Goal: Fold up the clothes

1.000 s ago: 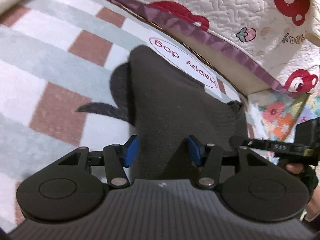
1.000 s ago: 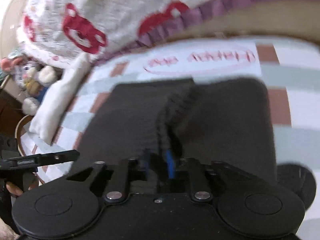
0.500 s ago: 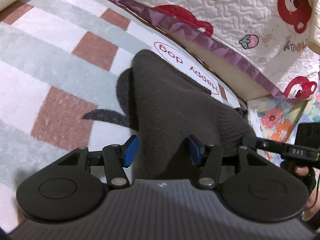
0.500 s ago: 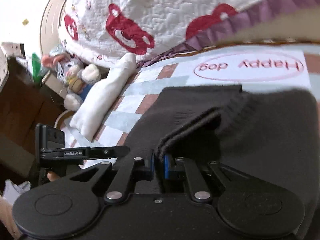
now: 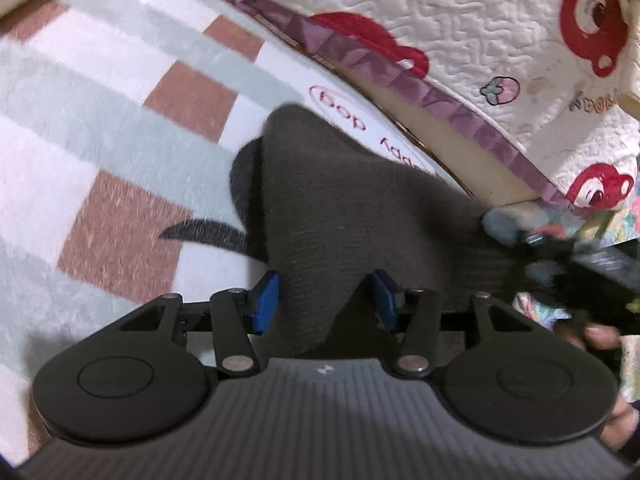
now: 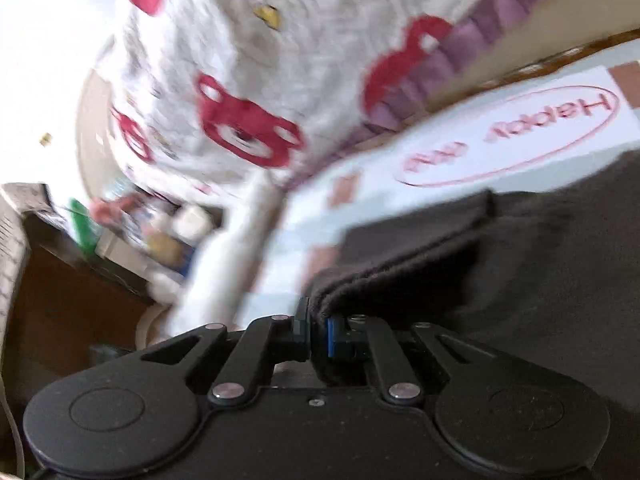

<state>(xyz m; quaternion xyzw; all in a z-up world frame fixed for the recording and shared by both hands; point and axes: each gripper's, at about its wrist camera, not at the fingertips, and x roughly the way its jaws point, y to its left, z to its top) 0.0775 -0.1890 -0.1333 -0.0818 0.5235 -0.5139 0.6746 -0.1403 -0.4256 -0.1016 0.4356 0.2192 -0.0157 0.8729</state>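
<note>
Sweater (image 5: 344, 208), dark and knitted, lies spread over a checked blanket (image 5: 120, 128) of white, pale green and brown squares, with a pink oval print reading "Happy dog" (image 6: 516, 136) just beyond its far edge. My left claw (image 5: 325, 300) stands wide apart, its two blue pads (image 5: 266, 300) on either side of a raised fold of the sweater without pinching it; the knit rises between them and runs forward along the blanket. My right claw (image 6: 318, 336) is clamped on a doubled edge of the same sweater, the blue pad (image 6: 332, 338) pressed tight against the cloth, and the gripped edge is lifted clear of the blanket while the rest of the garment hangs off to the right of that view. From the left wrist camera, my right claw shows as a blurred black shape (image 5: 580, 264) at the sweater's ribbed end, with fingers (image 5: 600, 334) wrapped beneath it. A white quilt (image 5: 480, 32) printed with red bears and edged in purple trim rises behind the blanket. A long white pillow (image 6: 232, 264) lies at the blanket's left side in the right wrist view, with blurred soft toys (image 6: 172, 232) beyond it; that view is heavily smeared by motion.
</note>
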